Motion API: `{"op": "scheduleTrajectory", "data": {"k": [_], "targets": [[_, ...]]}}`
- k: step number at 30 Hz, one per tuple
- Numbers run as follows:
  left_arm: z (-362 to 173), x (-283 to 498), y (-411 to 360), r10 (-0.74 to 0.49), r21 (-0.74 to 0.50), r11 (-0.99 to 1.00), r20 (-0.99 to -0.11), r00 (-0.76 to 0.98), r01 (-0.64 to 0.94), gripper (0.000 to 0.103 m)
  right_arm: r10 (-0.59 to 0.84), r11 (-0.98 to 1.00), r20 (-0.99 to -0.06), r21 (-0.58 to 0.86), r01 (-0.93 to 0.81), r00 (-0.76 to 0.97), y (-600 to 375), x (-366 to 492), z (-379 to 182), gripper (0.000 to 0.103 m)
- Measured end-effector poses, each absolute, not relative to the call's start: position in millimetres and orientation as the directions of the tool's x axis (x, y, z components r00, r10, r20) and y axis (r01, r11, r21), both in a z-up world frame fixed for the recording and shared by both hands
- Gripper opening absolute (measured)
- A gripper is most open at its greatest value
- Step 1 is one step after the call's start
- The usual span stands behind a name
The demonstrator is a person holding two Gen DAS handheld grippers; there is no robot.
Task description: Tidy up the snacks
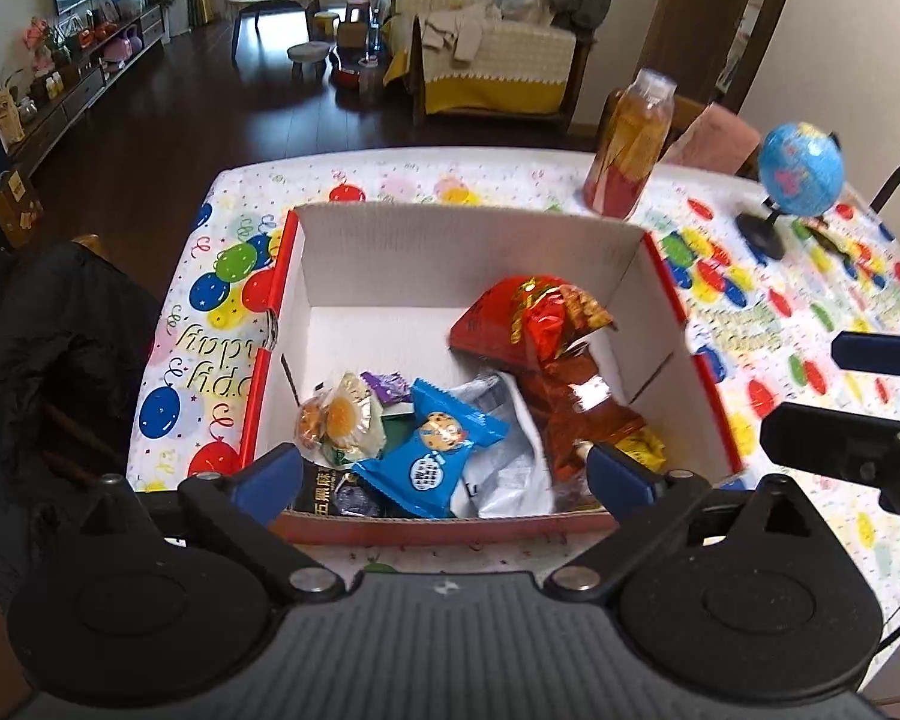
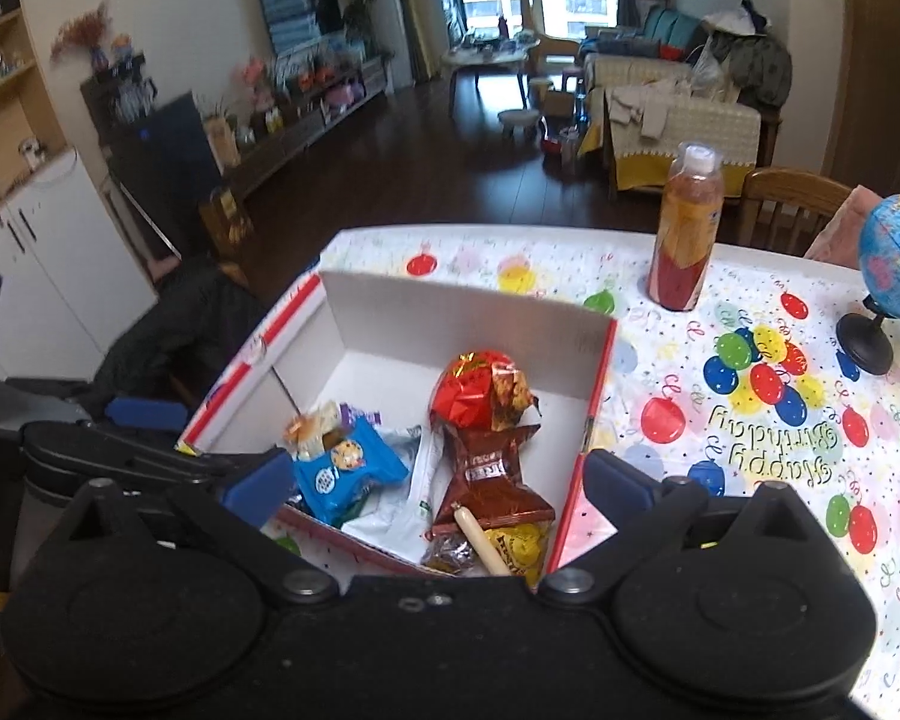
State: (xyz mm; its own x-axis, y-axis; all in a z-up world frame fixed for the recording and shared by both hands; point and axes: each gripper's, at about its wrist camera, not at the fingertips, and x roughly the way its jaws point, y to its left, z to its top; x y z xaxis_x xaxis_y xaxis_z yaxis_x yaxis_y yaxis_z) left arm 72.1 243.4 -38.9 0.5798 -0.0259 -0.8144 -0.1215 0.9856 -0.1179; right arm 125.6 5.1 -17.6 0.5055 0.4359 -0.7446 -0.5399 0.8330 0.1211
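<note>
An open cardboard box (image 1: pixel 468 252) (image 2: pixel 462 312) with red edges stands on the balloon tablecloth. Inside lie a red and brown snack bag (image 1: pixel 546 336) (image 2: pixel 486 414), a blue cookie packet (image 1: pixel 432 450) (image 2: pixel 345 471), a white packet (image 1: pixel 510 456), a clear biscuit packet (image 1: pixel 336 414) and several small sweets. My left gripper (image 1: pixel 444 480) is open and empty above the box's near edge. My right gripper (image 2: pixel 438 486) is open and empty above the box's near right corner; it also shows at the right in the left wrist view (image 1: pixel 858 402).
A tall orange drink bottle (image 1: pixel 630 144) (image 2: pixel 687 228) stands behind the box to the right. A small blue globe (image 1: pixel 798 174) (image 2: pixel 894 264) stands at the far right. A dark jacket on a chair (image 1: pixel 48 360) is left of the table.
</note>
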Motion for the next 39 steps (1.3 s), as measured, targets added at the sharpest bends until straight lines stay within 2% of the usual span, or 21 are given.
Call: {"op": "scheduleTrajectory", "data": {"k": [11,15,23,39], "targets": [[-15,37,238,0.034,-0.102,0.978,-0.779,0.626,-0.181,0.102,0.442,0.849,-0.657,0.085,-0.522,0.611,-12,84,-5,0.103],[-10,26,234,0.127,-0.038,0.970,-0.761,0.636,-0.239,0.102,0.419,0.873,-0.630,0.081,-0.481,0.654,-15,71,-8,0.103],[-8,14,228,0.102,-0.067,0.970,-0.755,0.648,-0.232,0.102,0.380,0.898,-0.597,0.054,-0.437,0.707,-17,55,-11,0.103],[-9,10,207,0.085,-0.058,0.979,-0.755,0.651,-0.194,0.102,0.333,0.929,-0.591,0.069,-0.365,0.735,-29,52,-14,0.103]]}}
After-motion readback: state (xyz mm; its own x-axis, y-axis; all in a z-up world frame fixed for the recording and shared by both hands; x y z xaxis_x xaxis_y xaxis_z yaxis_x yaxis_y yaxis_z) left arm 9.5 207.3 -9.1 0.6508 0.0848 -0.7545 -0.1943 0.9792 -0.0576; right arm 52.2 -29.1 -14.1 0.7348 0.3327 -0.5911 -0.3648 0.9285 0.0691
